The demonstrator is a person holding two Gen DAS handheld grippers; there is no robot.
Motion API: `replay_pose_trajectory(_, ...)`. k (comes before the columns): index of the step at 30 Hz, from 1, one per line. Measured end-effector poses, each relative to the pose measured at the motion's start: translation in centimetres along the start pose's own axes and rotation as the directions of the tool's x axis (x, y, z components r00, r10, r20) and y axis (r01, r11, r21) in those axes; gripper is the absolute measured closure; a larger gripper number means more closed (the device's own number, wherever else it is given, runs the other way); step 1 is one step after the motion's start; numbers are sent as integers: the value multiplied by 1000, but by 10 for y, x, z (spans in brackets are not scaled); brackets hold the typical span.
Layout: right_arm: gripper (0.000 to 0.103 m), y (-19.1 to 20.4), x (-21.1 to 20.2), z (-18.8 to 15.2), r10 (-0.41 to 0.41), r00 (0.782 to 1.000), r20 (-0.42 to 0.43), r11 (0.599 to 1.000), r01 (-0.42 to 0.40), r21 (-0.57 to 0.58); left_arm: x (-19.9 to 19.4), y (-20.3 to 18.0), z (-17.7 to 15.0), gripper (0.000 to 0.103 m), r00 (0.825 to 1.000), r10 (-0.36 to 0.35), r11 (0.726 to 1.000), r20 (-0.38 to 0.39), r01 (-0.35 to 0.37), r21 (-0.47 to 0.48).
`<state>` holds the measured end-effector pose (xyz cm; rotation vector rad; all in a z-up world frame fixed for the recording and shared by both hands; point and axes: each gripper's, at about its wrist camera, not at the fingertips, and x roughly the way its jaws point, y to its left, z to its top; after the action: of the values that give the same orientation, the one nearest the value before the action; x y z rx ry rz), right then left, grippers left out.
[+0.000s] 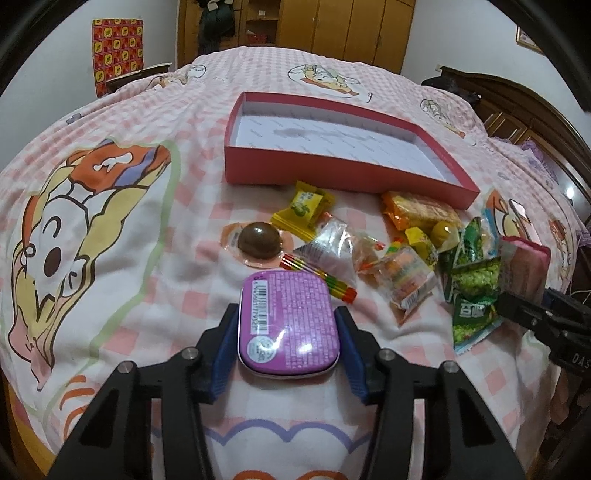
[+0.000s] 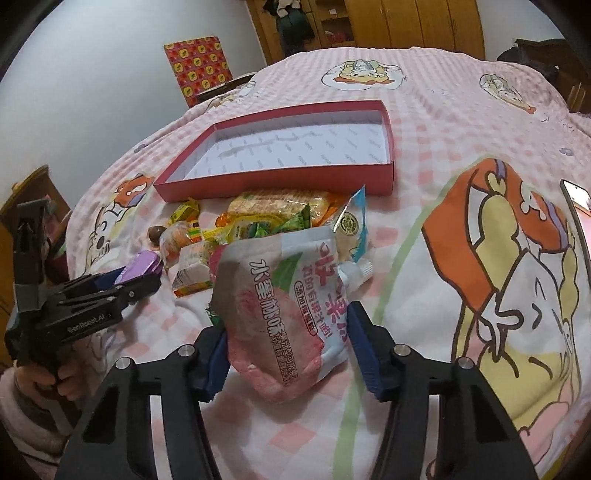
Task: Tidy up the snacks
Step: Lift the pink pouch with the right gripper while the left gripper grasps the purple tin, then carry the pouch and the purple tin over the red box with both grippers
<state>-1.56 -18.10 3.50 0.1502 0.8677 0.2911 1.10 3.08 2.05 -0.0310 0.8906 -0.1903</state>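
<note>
My left gripper (image 1: 286,325) is shut on a purple mint tin (image 1: 288,321), barcode side up, low over the bed. My right gripper (image 2: 284,328) is shut on a pink and white jelly drink pouch (image 2: 284,314) with a spout. An empty red shallow box (image 1: 332,170) lies open beyond the snack pile; it also shows in the right wrist view (image 2: 280,181). The pile holds a brown chocolate dome (image 1: 258,240), yellow candy packets (image 1: 304,210), an orange cracker pack (image 1: 417,212) and green pea packets (image 1: 472,280).
Everything lies on a pink checked bedspread with cartoon prints (image 1: 110,221). Wooden wardrobes (image 1: 351,26) stand behind the bed and a dark headboard (image 1: 517,110) is at the right. A phone (image 2: 576,199) lies on the bed at the right.
</note>
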Motion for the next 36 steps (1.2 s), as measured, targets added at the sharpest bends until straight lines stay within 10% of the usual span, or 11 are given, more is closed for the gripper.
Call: replay_pose_trajectory(36, 46, 24, -47, 61, -23, 992, 121, 992, 38, -119, -56, -8, 94, 50, 984, -66, 996, 163, 56, 64)
